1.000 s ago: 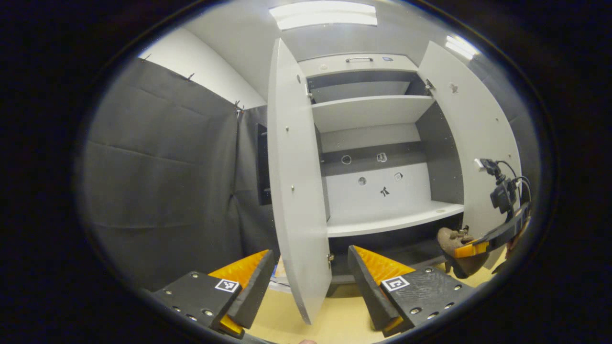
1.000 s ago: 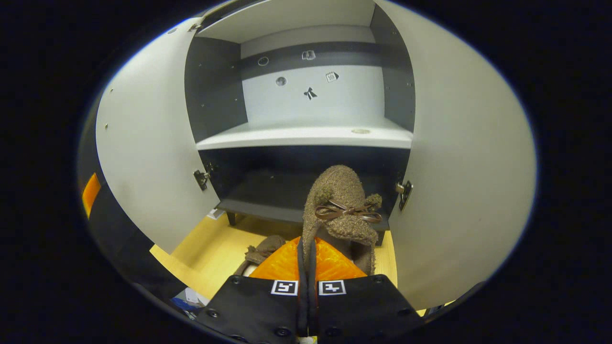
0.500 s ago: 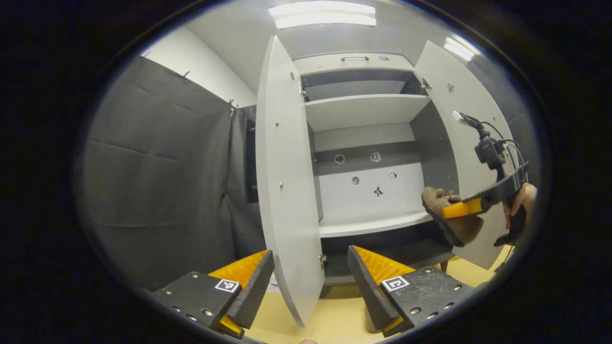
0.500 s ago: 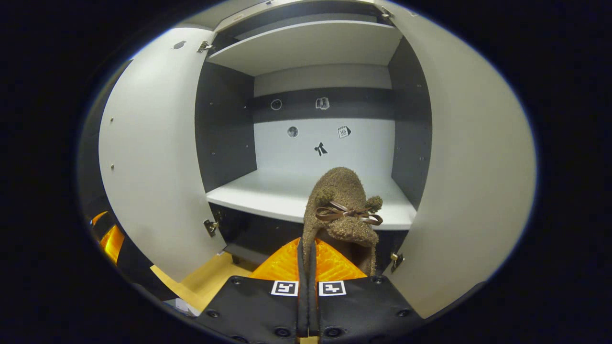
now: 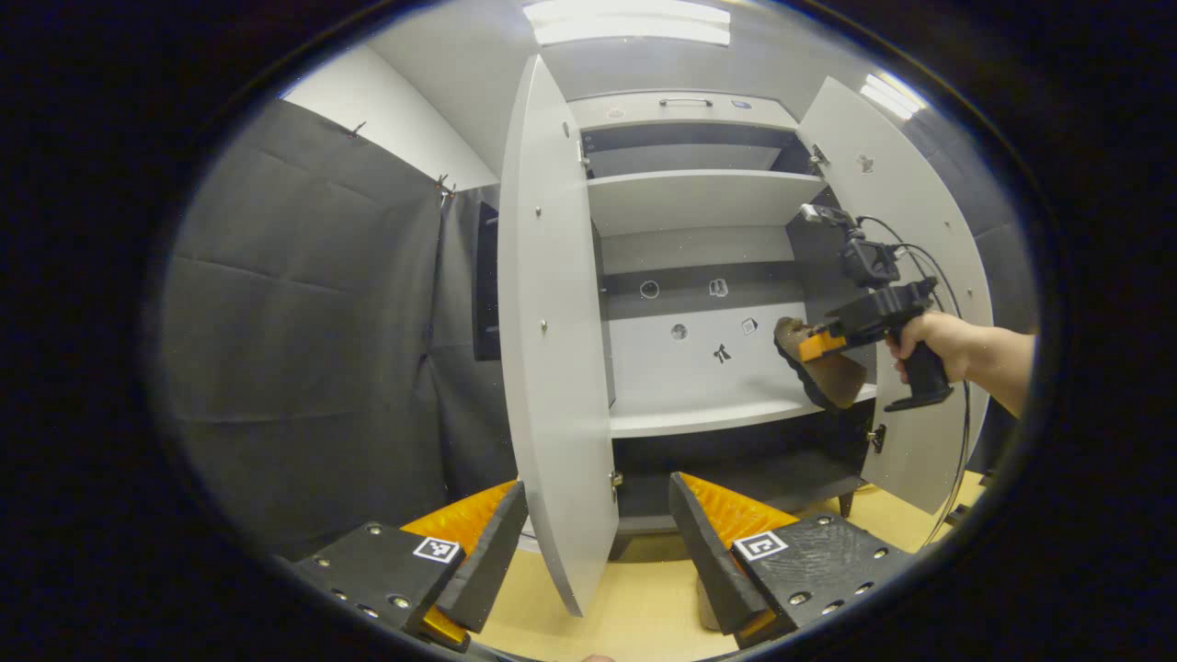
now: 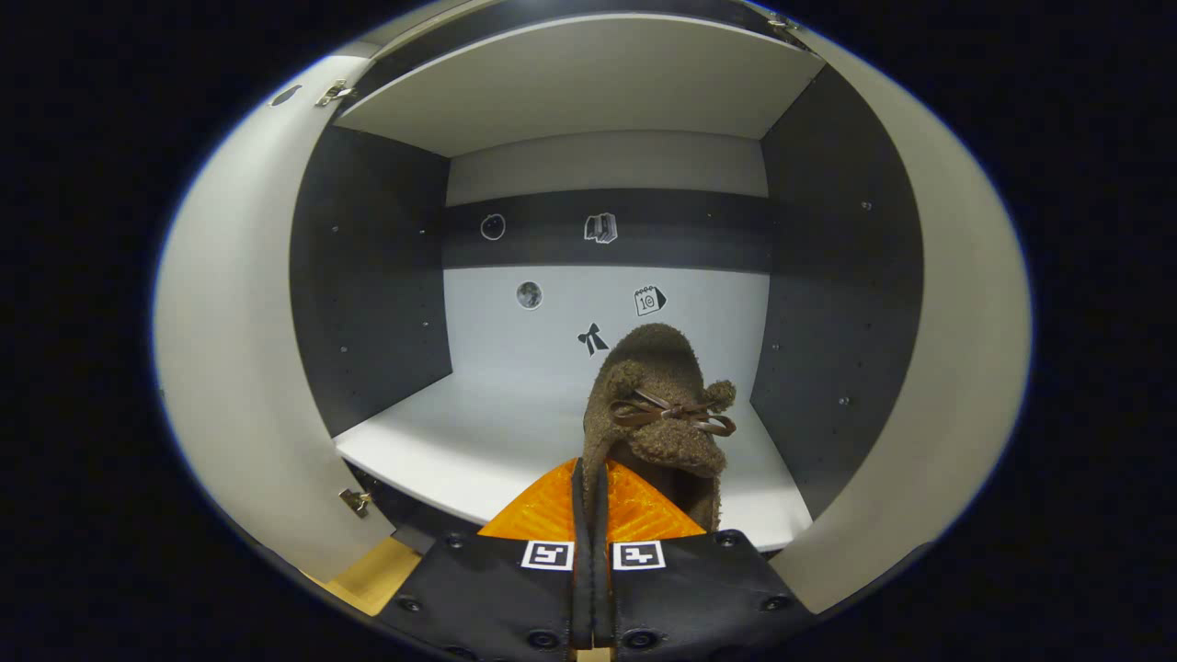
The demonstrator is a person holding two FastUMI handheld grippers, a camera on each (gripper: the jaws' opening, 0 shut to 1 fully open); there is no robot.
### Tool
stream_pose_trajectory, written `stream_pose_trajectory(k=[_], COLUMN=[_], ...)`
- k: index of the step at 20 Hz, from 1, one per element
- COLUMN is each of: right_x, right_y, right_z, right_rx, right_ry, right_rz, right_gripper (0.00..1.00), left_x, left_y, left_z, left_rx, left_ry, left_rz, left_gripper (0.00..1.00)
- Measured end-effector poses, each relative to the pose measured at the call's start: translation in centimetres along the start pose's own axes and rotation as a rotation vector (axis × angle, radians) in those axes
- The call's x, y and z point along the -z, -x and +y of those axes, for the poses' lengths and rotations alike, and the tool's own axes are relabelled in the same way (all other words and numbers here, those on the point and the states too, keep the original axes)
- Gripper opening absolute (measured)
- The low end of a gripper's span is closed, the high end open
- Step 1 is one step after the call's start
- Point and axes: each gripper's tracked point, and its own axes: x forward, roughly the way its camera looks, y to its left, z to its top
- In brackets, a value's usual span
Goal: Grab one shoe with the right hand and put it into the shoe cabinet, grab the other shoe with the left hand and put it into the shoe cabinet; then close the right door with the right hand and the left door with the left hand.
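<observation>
— Fuzzy brown fabric is what I have pinched in the right gripper (image 6: pixel 588 478): the shoe (image 6: pixel 657 405), the one with a small bow on top, held by its rim with both fingers clenched on it, toe pointing into the shoe cabinet (image 6: pixel 386 267)

— Where is it relative to the shelf?

— Hanging over the front part of the white shelf (image 6: pixel 478 441), not set down as far as I can judge. In the left gripper view I see the shoe (image 5: pixel 823 368) tilted, sole facing out and down, above the shelf (image 5: pixel 699 418) near its right end

— How do I finish the step well?

— I'd carry it a little further in, level the sole, lower until it rests, and only then let the fingers part. Releasing from this tilt risks it rolling off the front edge

— Anything in the way?

— The right door (image 6: pixel 929 386) stands open close beside the shoe, and the dark side panel (image 6: pixel 828 303) is near on that side, so I'd keep slightly toward the middle. The shelf itself looks bare

— And the left side?

— The left gripper (image 5: pixel 598 542) hangs low with its fingers spread wide, holding nothing. The left door (image 5: pixel 552 349) stands edge-on directly ahead of it, splitting its view. I can't pick out the other shoe from here
</observation>
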Motion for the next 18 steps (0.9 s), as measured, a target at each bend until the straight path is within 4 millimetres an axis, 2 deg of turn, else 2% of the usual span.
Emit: stream_pose_trajectory(k=[3,6,7,8,9,10,13,16,18], right_x=[-0.2,0.0,-0.4,-1.0,-1.5,-2.0,-4.1,-5.1,-4.9], right_y=[-2.9,-4.4,-4.6,-4.4,-4.0,-3.3,0.3,4.7,7.5], right_z=[-0.7,-0.7,-0.9,-0.8,-0.7,-0.6,0.3,0.1,0.2], right_rx=[0.031,0.033,0.041,0.04,0.044,0.045,0.032,0.047,0.054], right_ry=[-0.01,-0.025,-0.014,-0.004,0.004,0.01,0.003,0.044,0.065], right_rz=[0.047,0.08,0.062,0.041,0.016,-0.003,-0.113,-0.221,-0.258], right_gripper=[0.01,0.02,0.1,0.21,0.46,0.53,0.96,0.97,0.98], left_x=[1.0,1.3,1.3,1.5,1.6,1.9,2.8,4.0,5.4], left_y=[1.0,0.5,0.3,0.2,0.0,-0.3,-1.3,-2.6,-3.5], left_z=[-1.0,-1.8,-2.0,-2.2,-2.5,-2.8,-4.4,-6.2,-7.2], left_rx=[0.032,0.057,0.064,0.072,0.081,0.093,0.147,0.205,0.24], left_ry=[0.011,0.011,0.012,0.015,0.018,0.021,0.025,0.033,0.04], left_rz=[0.018,0.029,0.032,0.036,0.042,0.049,0.078,0.105,0.138], left_gripper=[0.91,0.92,0.92,0.92,0.92,0.92,0.91,0.91,0.91])
